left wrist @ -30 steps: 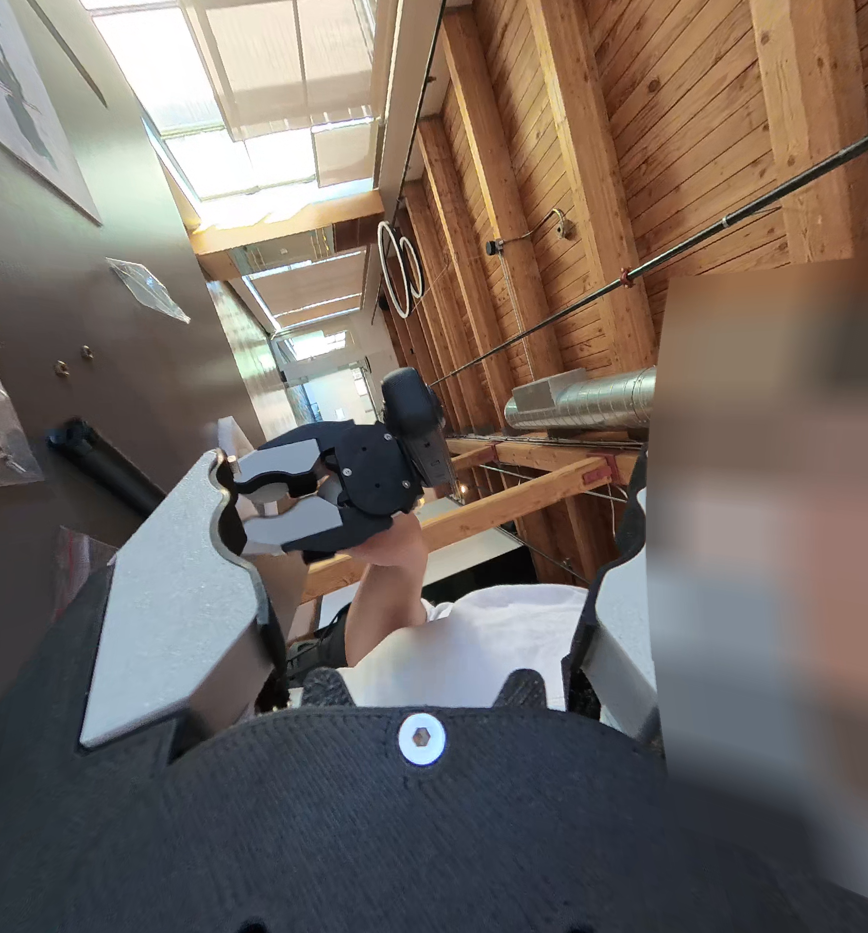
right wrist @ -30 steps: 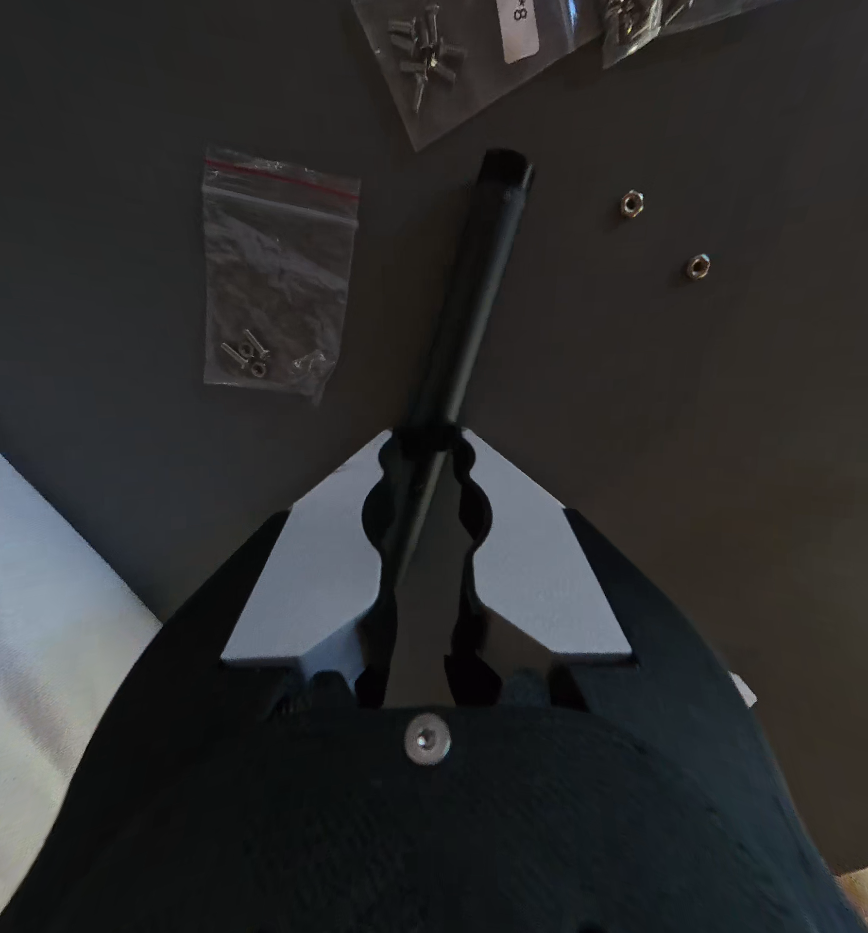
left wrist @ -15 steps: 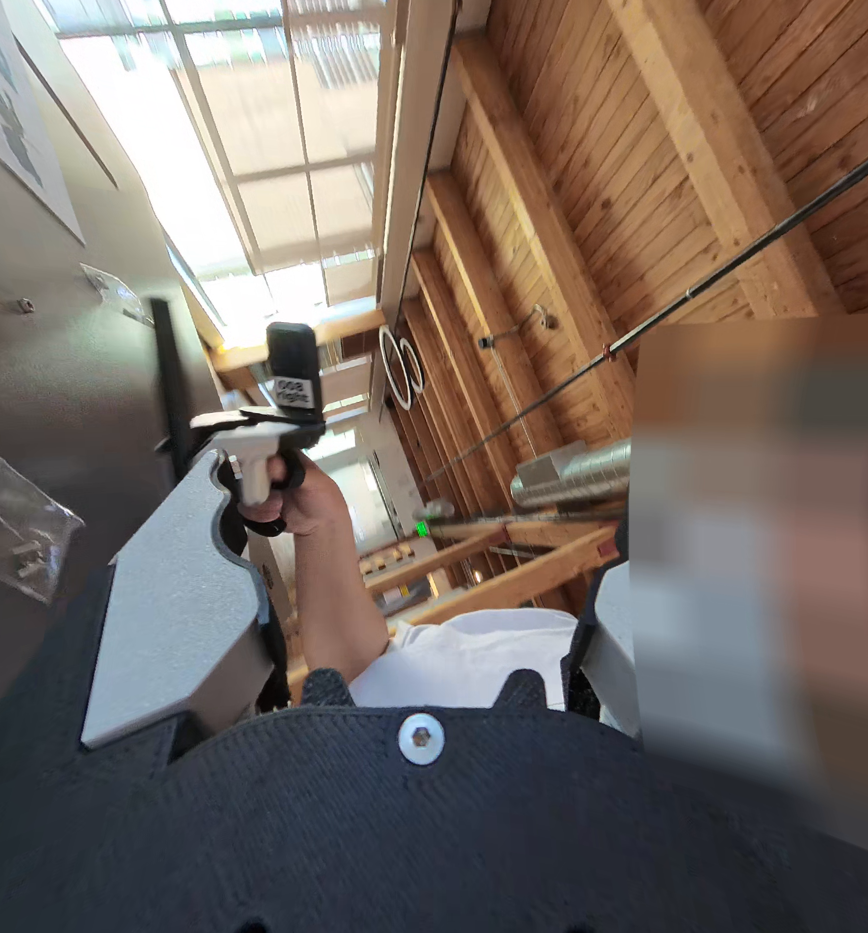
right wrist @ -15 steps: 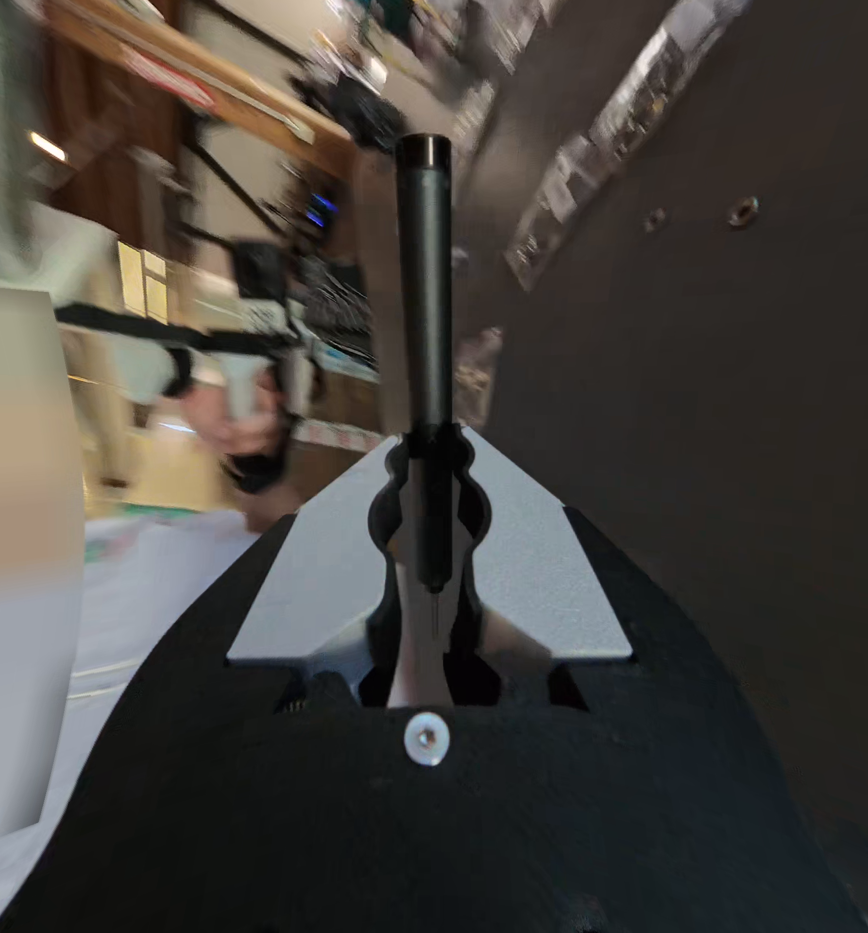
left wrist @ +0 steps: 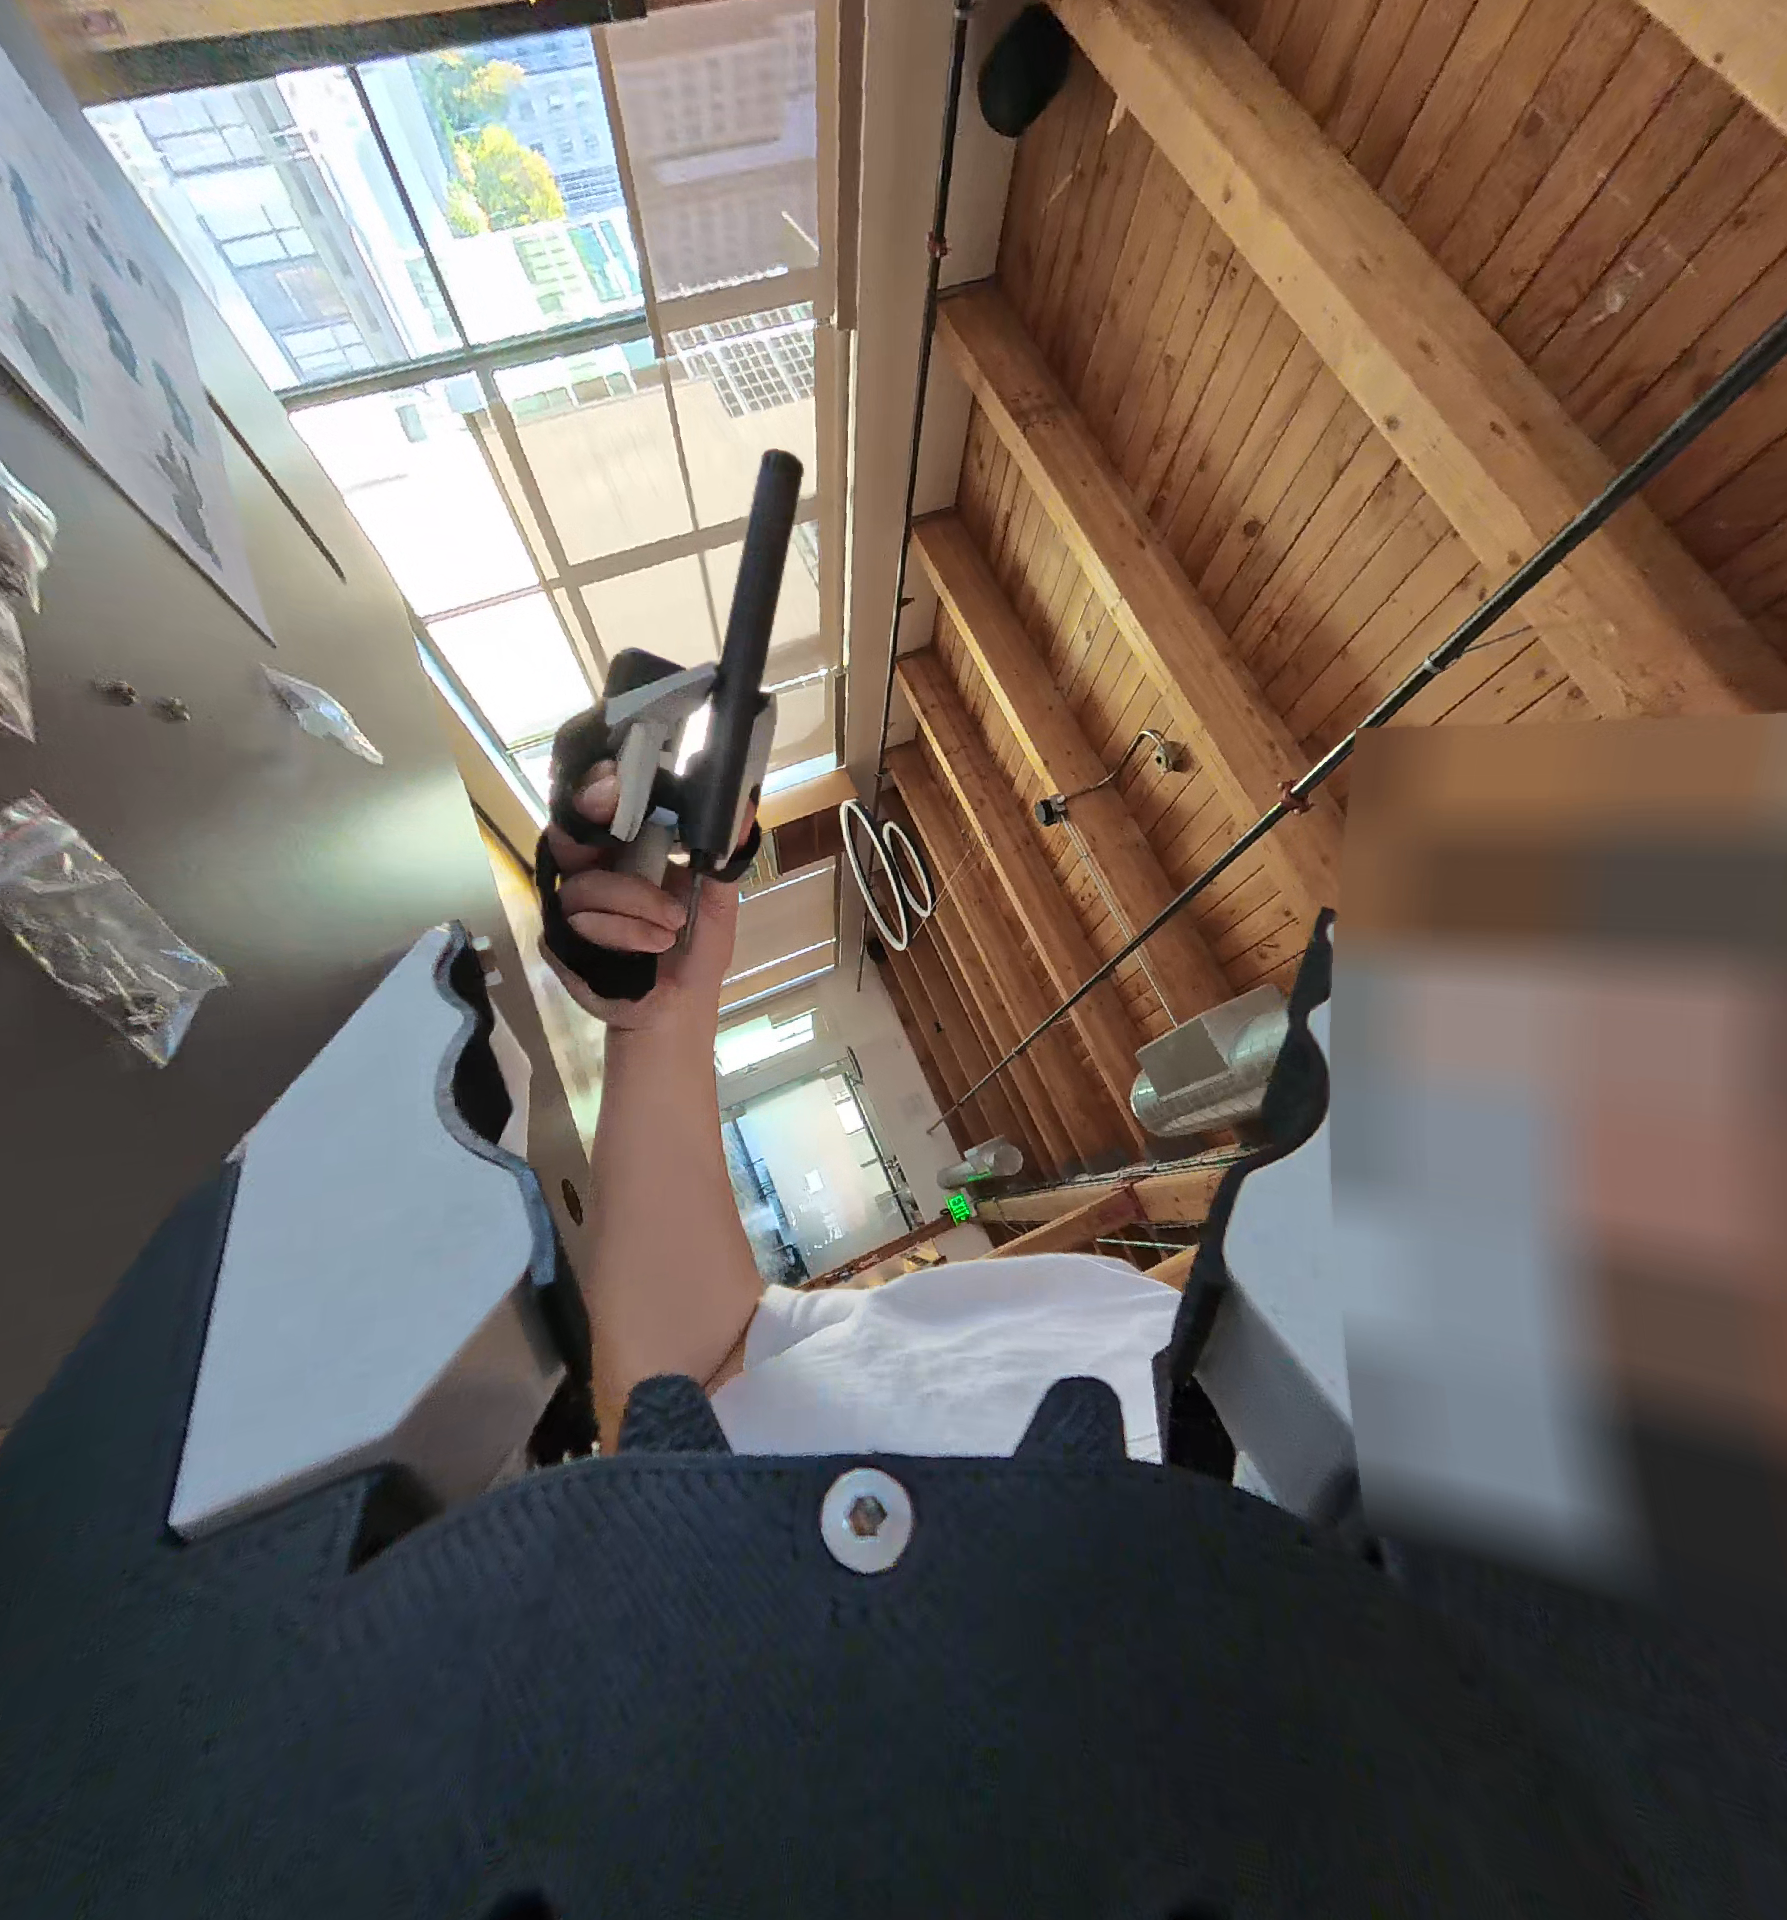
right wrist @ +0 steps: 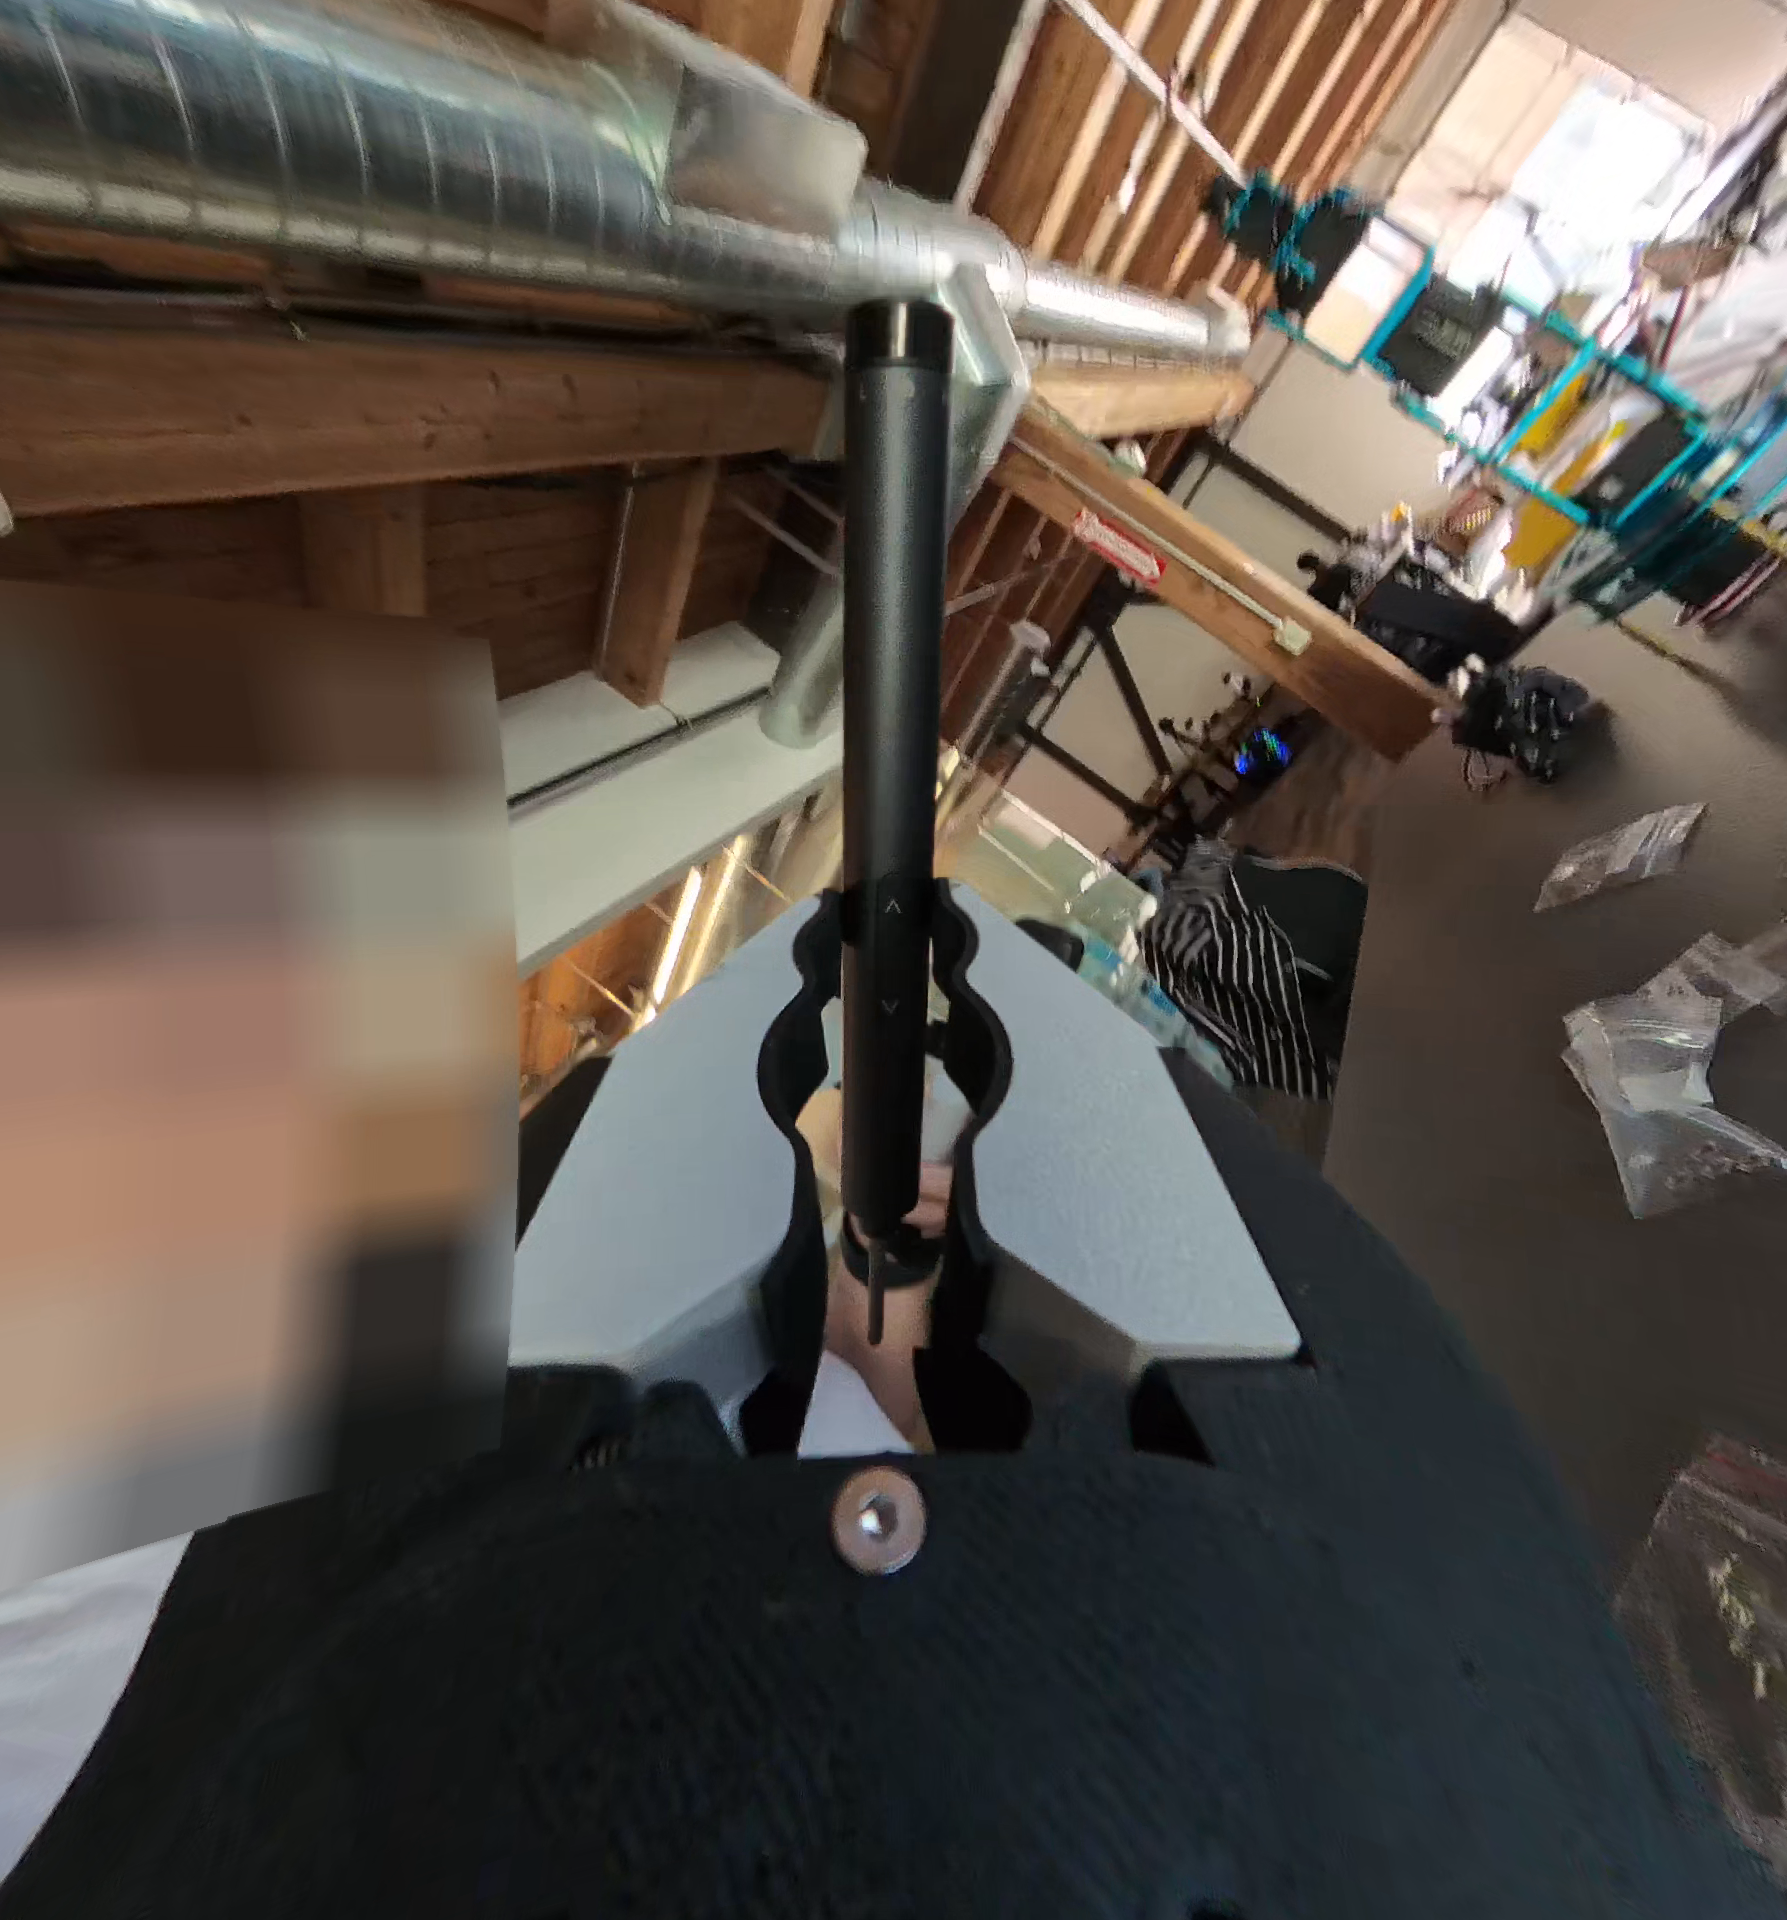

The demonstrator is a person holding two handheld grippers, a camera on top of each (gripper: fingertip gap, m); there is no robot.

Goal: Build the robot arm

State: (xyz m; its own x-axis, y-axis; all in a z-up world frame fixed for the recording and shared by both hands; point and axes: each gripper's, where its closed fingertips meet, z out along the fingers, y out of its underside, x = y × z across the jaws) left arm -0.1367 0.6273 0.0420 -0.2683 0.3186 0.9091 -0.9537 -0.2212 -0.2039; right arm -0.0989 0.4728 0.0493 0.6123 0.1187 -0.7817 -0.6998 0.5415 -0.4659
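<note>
My right gripper (right wrist: 889, 904) is shut on a black pen-shaped electric screwdriver (right wrist: 894, 623). It holds it in the air, body pointing away, with the thin bit (right wrist: 873, 1288) toward the camera. In the left wrist view the same gripper (left wrist: 691, 748) and screwdriver (left wrist: 754, 592) show raised in a person's hand (left wrist: 640, 935). My left gripper (left wrist: 884, 935) is open and empty, aimed up at the ceiling. Its grey fingers (left wrist: 369, 1226) stand wide apart beside the dark table (left wrist: 193, 831).
Clear bags of screws (left wrist: 78, 914) (right wrist: 1658, 1081) and two loose nuts (left wrist: 120, 686) lie on the dark table (right wrist: 1491, 935), with a printed white sheet (left wrist: 58, 312). Wooden beams (left wrist: 1284, 416), a metal duct (right wrist: 349, 135) and windows (left wrist: 556, 312) are overhead. A person's white shirt (left wrist: 951, 1351) is close. One gripper's finger ends stand about 20 cm off the other's.
My right gripper has lifted the screwdriver off the table and swung it up into the air. My left gripper stays open and has tilted a little.
</note>
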